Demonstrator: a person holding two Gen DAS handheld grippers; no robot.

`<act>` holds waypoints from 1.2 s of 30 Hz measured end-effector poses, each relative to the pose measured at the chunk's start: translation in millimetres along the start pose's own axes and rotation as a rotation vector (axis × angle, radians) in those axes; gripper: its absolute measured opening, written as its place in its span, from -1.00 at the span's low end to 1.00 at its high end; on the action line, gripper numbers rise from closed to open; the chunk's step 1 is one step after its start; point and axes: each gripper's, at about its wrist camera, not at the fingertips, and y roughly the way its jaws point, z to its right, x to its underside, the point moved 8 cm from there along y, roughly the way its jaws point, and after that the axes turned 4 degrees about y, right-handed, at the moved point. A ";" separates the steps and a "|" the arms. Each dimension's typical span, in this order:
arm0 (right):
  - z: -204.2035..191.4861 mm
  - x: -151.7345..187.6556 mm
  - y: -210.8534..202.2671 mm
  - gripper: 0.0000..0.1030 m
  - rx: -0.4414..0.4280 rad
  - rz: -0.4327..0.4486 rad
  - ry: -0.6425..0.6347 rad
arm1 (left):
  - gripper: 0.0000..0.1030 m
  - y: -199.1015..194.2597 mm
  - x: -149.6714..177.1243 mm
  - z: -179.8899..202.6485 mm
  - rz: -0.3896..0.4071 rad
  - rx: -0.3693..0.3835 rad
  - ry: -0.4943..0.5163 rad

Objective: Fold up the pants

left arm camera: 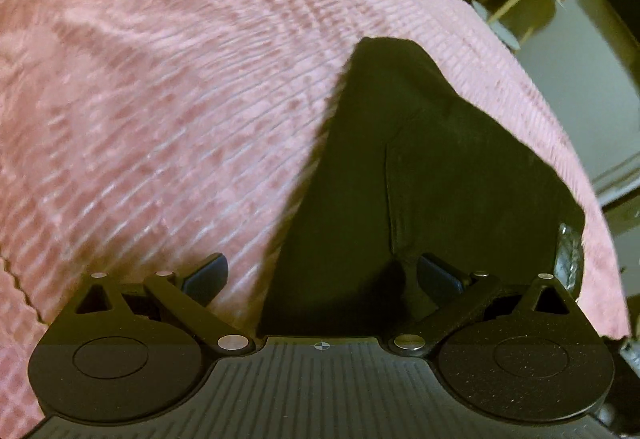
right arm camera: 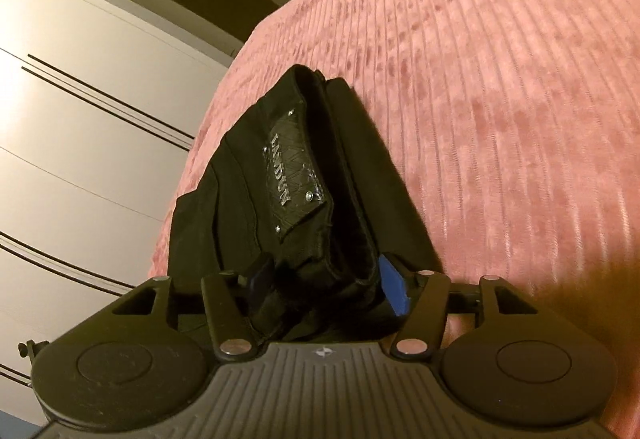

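Two claws work black denim pants (right arm camera: 280, 199) on a pink ribbed bedspread (left arm camera: 160, 99): right claw (right arm camera: 324, 279) straddles the folded waistband, grip uncertain; left claw (left arm camera: 320, 275) hovers wide above the cloth.

Dim, warm yellowish indoor light; fisheye bending and dark corners at the edges; the ribbed pink bedspread (left arm camera: 180, 111) beyond the jaws smears with motion blur.

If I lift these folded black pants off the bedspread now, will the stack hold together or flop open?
The black pants are probably floppy: soft layers bulge between the right gripper fingers. The bundle looks thick, so likely heavy for its size. The leather patch seems the only stiff part. The ribbed pink bedspread may drag on them.
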 end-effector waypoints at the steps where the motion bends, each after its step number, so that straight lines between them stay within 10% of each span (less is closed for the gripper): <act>1: -1.1 -1.0 2.4 0.09 0.002 -0.001 -0.006 | 1.00 -0.2 -0.7 -2.0 0.001 0.001 -0.011; 9: -9.8 -13.9 -18.2 -0.65 -0.016 0.098 -0.068 | 1.00 -4.6 -13.8 -6.5 0.054 -0.023 0.023; 12: -1.6 -20.4 -14.4 -0.44 0.075 0.097 -0.084 | 1.00 4.0 -22.4 -9.4 0.048 -0.015 0.030; 15: 0.5 -27.2 -7.0 0.30 0.023 0.026 -0.036 | 1.00 13.9 -27.2 -6.5 0.038 0.033 0.055; 36: 8.3 -59.6 59.8 0.45 -0.228 -0.141 0.004 | 1.00 85.7 -57.3 58.0 -0.010 0.299 0.345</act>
